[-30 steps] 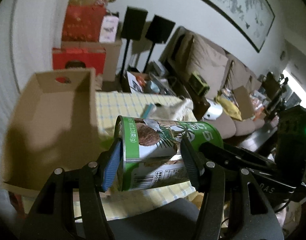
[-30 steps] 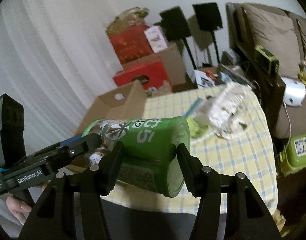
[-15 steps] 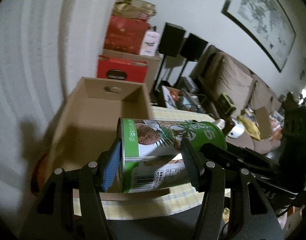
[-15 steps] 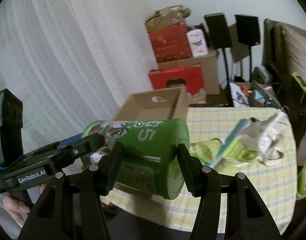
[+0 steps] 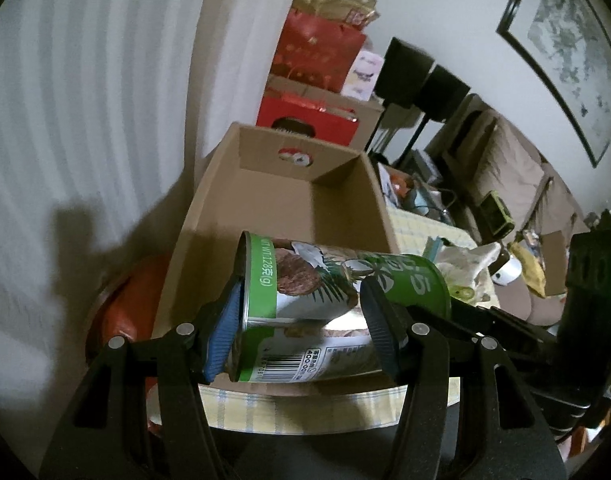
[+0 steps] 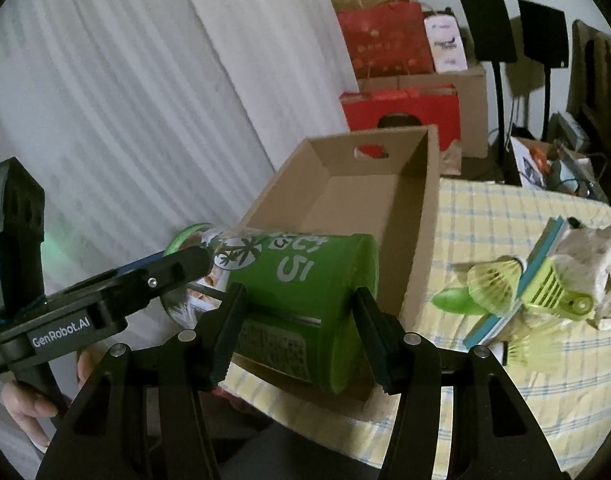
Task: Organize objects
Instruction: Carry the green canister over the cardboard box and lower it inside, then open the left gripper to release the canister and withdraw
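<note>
You are gripping one green can with both grippers, left gripper and right gripper fingers closed on it; one open cardboard box is sitting beyond the fingers.

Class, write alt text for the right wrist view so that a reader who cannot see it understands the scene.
A green cylindrical can with a palm-tree label lies on its side, gripped by the right gripper at one end and the left gripper at the other, in front of an open brown cardboard box. The box sits on a yellow checked tablecloth beside a yellow-green handheld fan.
</note>
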